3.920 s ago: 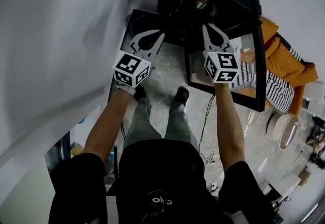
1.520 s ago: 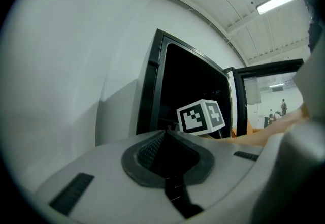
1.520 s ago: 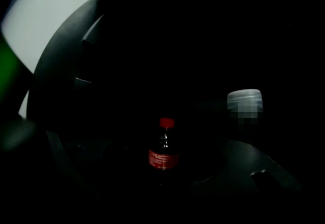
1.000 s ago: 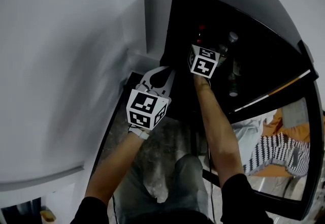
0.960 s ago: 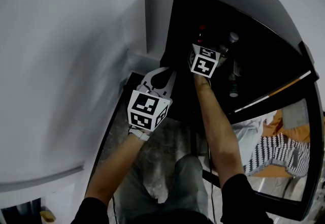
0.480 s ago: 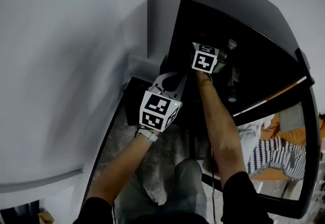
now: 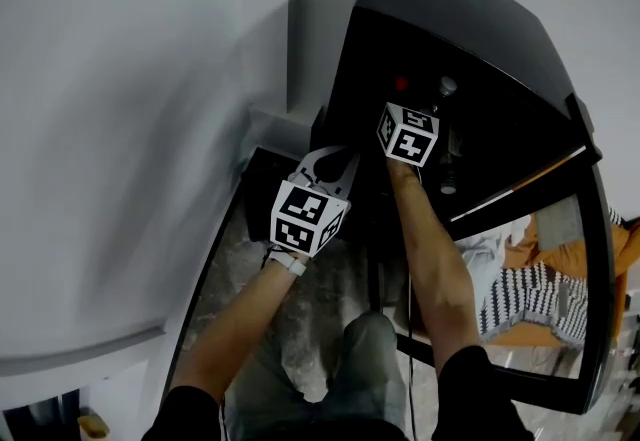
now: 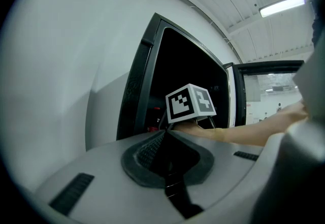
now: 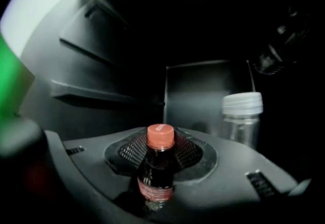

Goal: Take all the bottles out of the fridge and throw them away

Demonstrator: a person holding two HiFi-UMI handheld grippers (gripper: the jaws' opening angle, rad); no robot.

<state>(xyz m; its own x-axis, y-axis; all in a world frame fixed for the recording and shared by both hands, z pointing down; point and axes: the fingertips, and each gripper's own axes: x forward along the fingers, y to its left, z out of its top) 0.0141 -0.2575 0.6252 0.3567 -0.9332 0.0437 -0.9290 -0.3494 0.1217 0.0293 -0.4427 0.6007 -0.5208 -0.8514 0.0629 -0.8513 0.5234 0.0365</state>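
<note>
Inside the dark fridge, my right gripper is shut on a small dark bottle with a red cap. Its jaws have just been closing, and the bottle stands upright between the mesh pads. The red cap also shows in the head view, just beyond the right gripper's marker cube. A clear bottle with a white cap stands to the right, further in. My left gripper hangs outside the fridge's left edge, shut and holding nothing.
The fridge's glass door stands open at the right. A white wall runs close along the left. Another bottle sits lower on the fridge's right side. The person's legs and the floor lie below.
The right gripper went from in front of the fridge into it and now has the red-capped bottle. In the last second it rose slightly. The left gripper has hardly moved.
</note>
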